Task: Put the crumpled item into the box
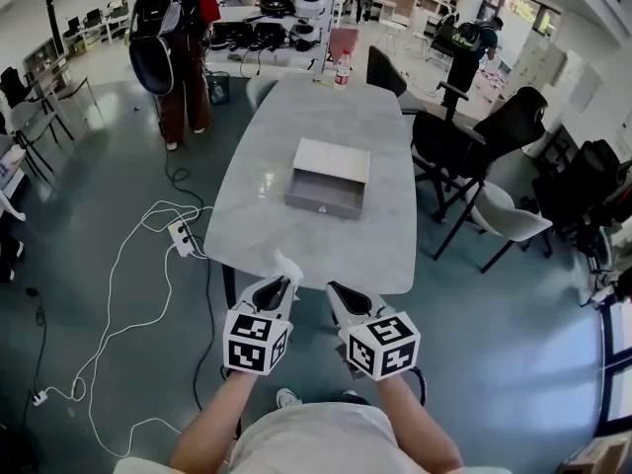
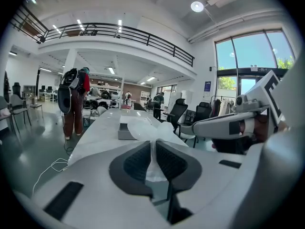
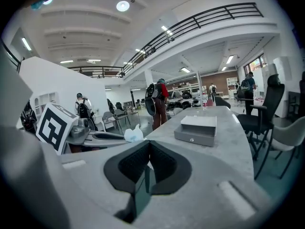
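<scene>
A crumpled white item (image 2: 151, 130) is pinched between the jaws of my left gripper (image 2: 153, 159); it pokes up past the tips (image 1: 287, 265) and shows as a pale wad (image 3: 134, 134) in the right gripper view. A grey box (image 1: 329, 177) shaped like an open drawer rests on the middle of the long grey table (image 1: 385, 235), well ahead of both grippers; it also shows in the gripper views (image 2: 125, 129) (image 3: 197, 129). My left gripper (image 1: 276, 289) and right gripper (image 1: 343, 296) hover side by side just off the table's near edge. The right gripper (image 3: 148, 162) is shut with nothing in it.
Black office chairs (image 1: 474, 136) and a white chair (image 1: 509, 220) stand along the table's right side. A white cable and power strip (image 1: 178, 233) lie on the floor at left. A person with a backpack (image 1: 176, 28) stands at far left. A bottle (image 1: 342, 70) stands at the table's far end.
</scene>
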### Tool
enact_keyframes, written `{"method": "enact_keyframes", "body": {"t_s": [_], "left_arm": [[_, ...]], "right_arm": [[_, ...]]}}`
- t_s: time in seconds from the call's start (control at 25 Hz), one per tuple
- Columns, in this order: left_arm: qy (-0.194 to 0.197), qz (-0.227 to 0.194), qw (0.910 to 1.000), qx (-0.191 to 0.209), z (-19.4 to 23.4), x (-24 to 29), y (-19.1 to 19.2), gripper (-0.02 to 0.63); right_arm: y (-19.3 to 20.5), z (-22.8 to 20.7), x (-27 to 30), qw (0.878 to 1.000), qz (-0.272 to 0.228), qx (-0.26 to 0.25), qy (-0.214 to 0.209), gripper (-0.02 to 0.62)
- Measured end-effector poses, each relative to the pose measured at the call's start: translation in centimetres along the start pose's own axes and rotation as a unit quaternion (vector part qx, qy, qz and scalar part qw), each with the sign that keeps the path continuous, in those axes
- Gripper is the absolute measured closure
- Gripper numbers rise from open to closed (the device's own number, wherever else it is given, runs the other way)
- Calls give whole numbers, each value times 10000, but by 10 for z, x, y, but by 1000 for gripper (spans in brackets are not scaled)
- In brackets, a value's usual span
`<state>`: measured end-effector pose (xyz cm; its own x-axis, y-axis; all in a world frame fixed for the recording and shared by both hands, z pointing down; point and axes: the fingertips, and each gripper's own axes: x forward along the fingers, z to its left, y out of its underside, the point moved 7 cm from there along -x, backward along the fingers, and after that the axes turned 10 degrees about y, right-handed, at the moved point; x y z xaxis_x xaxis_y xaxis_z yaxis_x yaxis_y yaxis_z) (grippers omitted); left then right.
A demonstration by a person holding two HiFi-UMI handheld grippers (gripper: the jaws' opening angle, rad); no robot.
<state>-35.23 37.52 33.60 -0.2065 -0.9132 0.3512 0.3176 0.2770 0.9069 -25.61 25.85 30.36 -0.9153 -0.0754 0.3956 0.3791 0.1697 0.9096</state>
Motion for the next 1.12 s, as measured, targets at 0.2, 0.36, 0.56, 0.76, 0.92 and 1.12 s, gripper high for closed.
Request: {"method": "enact_keyframes", "body": {"t_s": [0.2,0.36,0.56,0.76,0.92,1.12], "left_arm": [[-50,51,10000,32,15,1,-1,571],[-117,92,9999,55,25,6,-4,571],[-203,120,9997,97,43,23,-10,571],[-268,188,9994,120,60,57,-26,571],[-298,237,9992,116,69,92,-42,571],[-335,342,9988,101,78,131,-56,571]], "right_arm": [[-3,1,17,10000,-20,67,-56,591],[-5,-2,31,9998,-22,115,-129,591],[-9,-13,59,9995,-61,181,-250,591],[-23,-41,91,9991,-91,253,-318,591],[-37,-73,113,9989,-101,327,-328,591],[-49,-109,139,9985,-59,410,-366,591]]}}
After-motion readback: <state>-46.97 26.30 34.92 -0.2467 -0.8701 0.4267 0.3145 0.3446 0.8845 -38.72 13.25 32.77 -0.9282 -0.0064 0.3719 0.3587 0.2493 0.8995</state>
